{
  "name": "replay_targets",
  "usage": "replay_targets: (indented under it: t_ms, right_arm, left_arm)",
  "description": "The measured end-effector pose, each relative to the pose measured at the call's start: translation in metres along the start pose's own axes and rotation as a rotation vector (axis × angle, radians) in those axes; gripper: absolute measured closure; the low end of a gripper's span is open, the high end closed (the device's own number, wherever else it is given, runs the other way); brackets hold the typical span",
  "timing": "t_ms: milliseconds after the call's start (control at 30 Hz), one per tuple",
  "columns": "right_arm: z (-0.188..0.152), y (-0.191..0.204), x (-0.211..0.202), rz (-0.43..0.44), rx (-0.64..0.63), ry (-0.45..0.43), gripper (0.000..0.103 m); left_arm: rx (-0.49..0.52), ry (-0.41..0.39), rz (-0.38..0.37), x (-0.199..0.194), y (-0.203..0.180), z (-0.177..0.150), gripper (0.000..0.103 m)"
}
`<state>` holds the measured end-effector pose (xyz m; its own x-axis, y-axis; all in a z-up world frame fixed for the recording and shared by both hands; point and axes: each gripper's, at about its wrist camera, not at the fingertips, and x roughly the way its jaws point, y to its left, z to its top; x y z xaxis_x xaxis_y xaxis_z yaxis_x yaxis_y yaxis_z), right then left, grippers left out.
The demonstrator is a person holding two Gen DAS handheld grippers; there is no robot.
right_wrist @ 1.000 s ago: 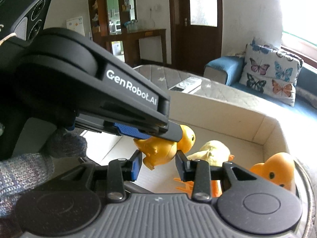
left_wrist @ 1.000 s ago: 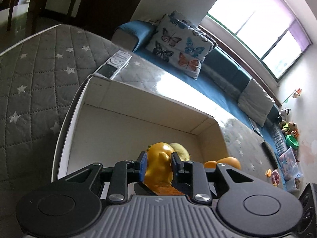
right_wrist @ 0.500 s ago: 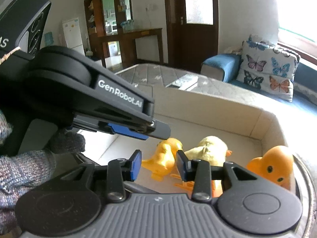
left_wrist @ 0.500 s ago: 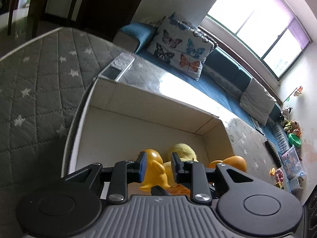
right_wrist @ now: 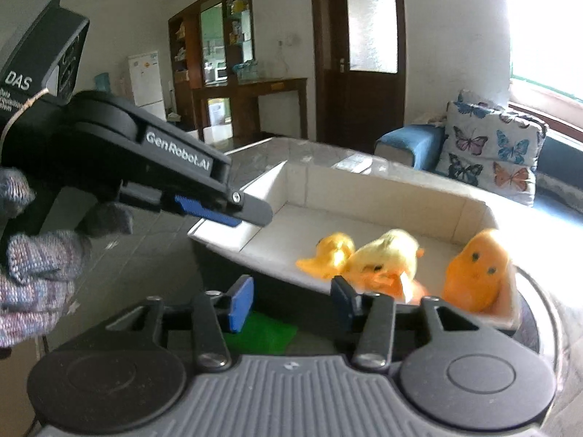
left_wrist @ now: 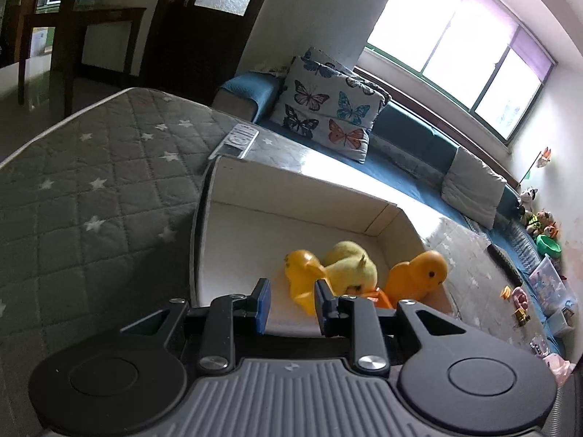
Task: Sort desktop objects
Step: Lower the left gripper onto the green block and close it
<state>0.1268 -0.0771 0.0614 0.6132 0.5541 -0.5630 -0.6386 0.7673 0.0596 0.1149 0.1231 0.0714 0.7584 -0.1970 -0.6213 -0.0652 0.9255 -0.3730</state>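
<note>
A white cardboard box (left_wrist: 291,189) (right_wrist: 382,189) sits on the grey quilted table. Inside lie a small yellow-orange duck (left_wrist: 300,273) (right_wrist: 329,253), a pale yellow plush chick (left_wrist: 351,264) (right_wrist: 386,258) and an orange duck (left_wrist: 419,273) (right_wrist: 477,273). My left gripper (left_wrist: 289,304) is open and empty, above the box's near edge, just short of the small duck. In the right wrist view it appears at the left (right_wrist: 233,211). My right gripper (right_wrist: 291,304) is open and empty, in front of the box.
A remote control (left_wrist: 237,140) lies on the star-patterned table cover (left_wrist: 91,182) behind the box. A blue sofa with a butterfly cushion (left_wrist: 324,116) stands beyond. A green patch (right_wrist: 262,331) shows below the right gripper. Toys lie on the floor at far right (left_wrist: 521,302).
My left gripper let go of the small yellow-orange duck, which now lies in the box, and drew back upward. My right gripper opened wider and pulled back from the box.
</note>
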Motion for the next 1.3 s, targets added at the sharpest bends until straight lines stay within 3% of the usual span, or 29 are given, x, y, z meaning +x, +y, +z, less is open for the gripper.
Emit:
replay_targets:
  t_ms: [400,467,767,1300]
  right_arm:
    - [-0.029,0.019,0.025,0.013,0.0,0.096,0.05]
    - [-0.031,0.019,0.029,0.014,0.005,0.103,0.046]
    - [-0.035,0.02,0.037,0.024,0.011,0.118,0.044]
    - [-0.037,0.025,0.039,0.004,-0.011,0.109,0.045]
  left_arm:
    - [-0.07,0.058,-0.04,-0.001,0.018,-0.03,0.074]
    - [-0.07,0.077,-0.029,0.005,0.02,-0.032,0.074]
    - [-0.082,0.139,-0.014,0.031,0.025,-0.04,0.073]
    - [-0.148,0.149,-0.042,0.034,0.036,-0.042,0.068]
